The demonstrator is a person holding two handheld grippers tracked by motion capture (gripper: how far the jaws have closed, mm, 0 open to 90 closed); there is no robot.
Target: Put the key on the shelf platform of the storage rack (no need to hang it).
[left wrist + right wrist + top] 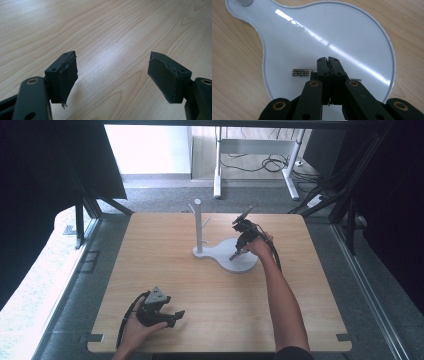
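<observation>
A white stand has an upright post with pegs on a flat pear-shaped base. My right gripper points down over the wide end of that base. Its jaws are pressed together in the right gripper view, where the gripper appears to pinch a thin metal ring seen edge-on. The ring sticks out on both sides of the jaws, just above the base. My left gripper rests low near the table's front left. In the left gripper view it stands wide open over bare wood.
The wooden table carries the stand at its back middle. The post's foot lies beyond the right gripper. Dark frame struts and a grey floor surround the table, and desk legs with cables stand behind it.
</observation>
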